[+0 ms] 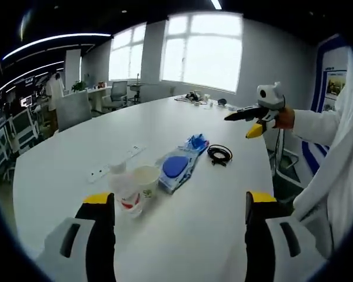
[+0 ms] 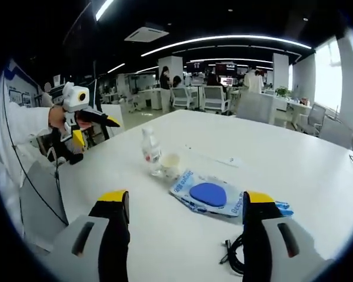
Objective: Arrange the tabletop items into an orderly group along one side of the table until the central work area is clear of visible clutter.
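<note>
On the white table (image 1: 94, 135) a clear plastic bottle (image 1: 125, 189) with a red label stands against a paper cup (image 1: 146, 179), just ahead of my left gripper's left jaw. Beside them lie a blue packet (image 1: 177, 167) and a coiled black cable (image 1: 219, 154). My left gripper (image 1: 179, 202) is open and holds nothing. My right gripper (image 1: 238, 126) hovers open over the table's far right edge. In the right gripper view, my right gripper (image 2: 187, 200) is open above the blue packet (image 2: 209, 194), with the bottle (image 2: 150, 151) and cup (image 2: 170, 164) beyond and the cable (image 2: 238, 255) close by. The left gripper (image 2: 97, 134) is at left.
A flat white strip (image 1: 115, 161) lies on the table left of the bottle. Small items (image 1: 194, 97) sit at the far end below the windows. Office chairs (image 1: 70, 108) ring the table. A person's white sleeve (image 1: 323, 129) is at right. Desks and chairs (image 2: 215, 97) stand beyond.
</note>
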A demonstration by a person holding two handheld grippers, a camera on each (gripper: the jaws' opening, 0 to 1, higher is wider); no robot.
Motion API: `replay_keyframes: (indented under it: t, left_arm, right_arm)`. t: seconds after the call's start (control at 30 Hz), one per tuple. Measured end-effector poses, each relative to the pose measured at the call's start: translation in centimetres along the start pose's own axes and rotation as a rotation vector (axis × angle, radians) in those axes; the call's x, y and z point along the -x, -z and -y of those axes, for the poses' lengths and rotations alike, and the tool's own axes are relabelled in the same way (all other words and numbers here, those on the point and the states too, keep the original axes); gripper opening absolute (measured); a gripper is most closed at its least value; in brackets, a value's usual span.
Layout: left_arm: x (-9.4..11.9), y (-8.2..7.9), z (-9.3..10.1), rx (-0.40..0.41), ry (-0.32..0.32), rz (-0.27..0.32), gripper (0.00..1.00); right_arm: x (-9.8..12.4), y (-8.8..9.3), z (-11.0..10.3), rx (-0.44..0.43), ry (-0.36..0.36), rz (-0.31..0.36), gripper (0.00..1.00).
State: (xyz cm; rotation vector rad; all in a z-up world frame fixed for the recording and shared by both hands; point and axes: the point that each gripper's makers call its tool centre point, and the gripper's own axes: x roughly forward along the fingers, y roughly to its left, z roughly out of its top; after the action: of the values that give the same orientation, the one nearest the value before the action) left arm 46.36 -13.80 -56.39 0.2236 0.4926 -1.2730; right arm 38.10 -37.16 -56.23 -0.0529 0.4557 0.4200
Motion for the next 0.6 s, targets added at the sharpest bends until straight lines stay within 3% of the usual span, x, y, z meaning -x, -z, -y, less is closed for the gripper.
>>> replay_keyframes:
  t: [0.27,0.6]
  left_arm:
    - [0.5,-0.2,3.0,0.017,-0.009,0.018,0.96]
    - [0.3,1.0,6.7,0.030,-0.034,0.008,0.97]
  right_arm:
    - [4.0,1.9,0.7,-0.021,0.023,-0.006,0.79]
    - [8.2,5.4,1.3,-0.062,0.038,-0.013,0.80]
